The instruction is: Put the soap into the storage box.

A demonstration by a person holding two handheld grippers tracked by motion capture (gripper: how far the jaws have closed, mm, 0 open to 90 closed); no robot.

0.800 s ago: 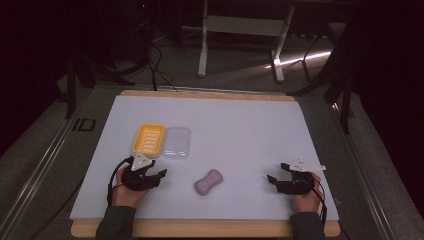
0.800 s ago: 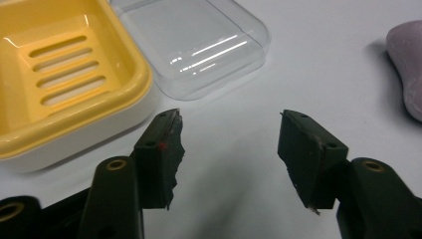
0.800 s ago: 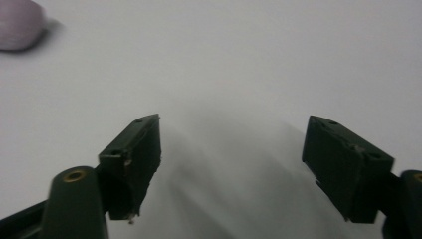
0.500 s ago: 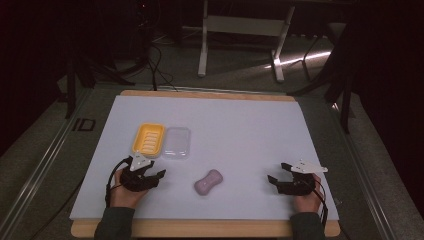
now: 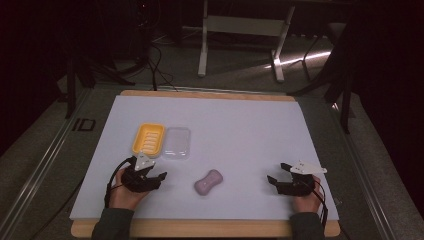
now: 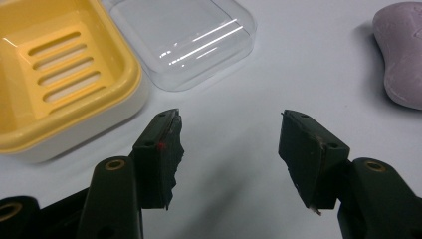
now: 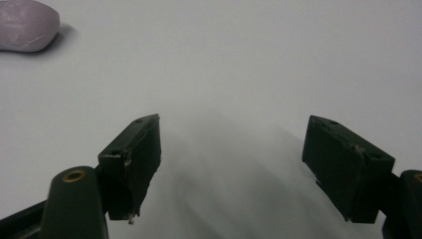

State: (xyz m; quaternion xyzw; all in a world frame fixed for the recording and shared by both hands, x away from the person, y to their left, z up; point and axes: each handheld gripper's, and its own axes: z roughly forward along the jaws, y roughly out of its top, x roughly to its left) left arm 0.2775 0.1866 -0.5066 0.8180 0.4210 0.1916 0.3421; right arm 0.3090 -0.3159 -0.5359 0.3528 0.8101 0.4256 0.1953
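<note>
A yellow soap dish (image 5: 148, 138) (image 6: 54, 74) with a slotted floor lies on the white table sheet, and its clear lid (image 5: 177, 143) (image 6: 184, 40) lies right beside it. A lilac bar of soap (image 5: 208, 182) (image 6: 402, 55) (image 7: 27, 25) rests near the front middle. My left gripper (image 5: 156, 176) (image 6: 230, 144) rests low at the front left, just in front of the dish and lid, jaws open with bare sheet between them. My right gripper (image 5: 276, 176) (image 7: 231, 149) rests at the front right, pointing left toward the soap, jaws open and holding nothing.
The white sheet (image 5: 240, 130) covers a wooden-edged table top (image 5: 200, 229). Dark floor, cables and a white table frame (image 5: 240, 30) lie beyond the far edge. A person's hands (image 5: 125, 192) come in from the bottom.
</note>
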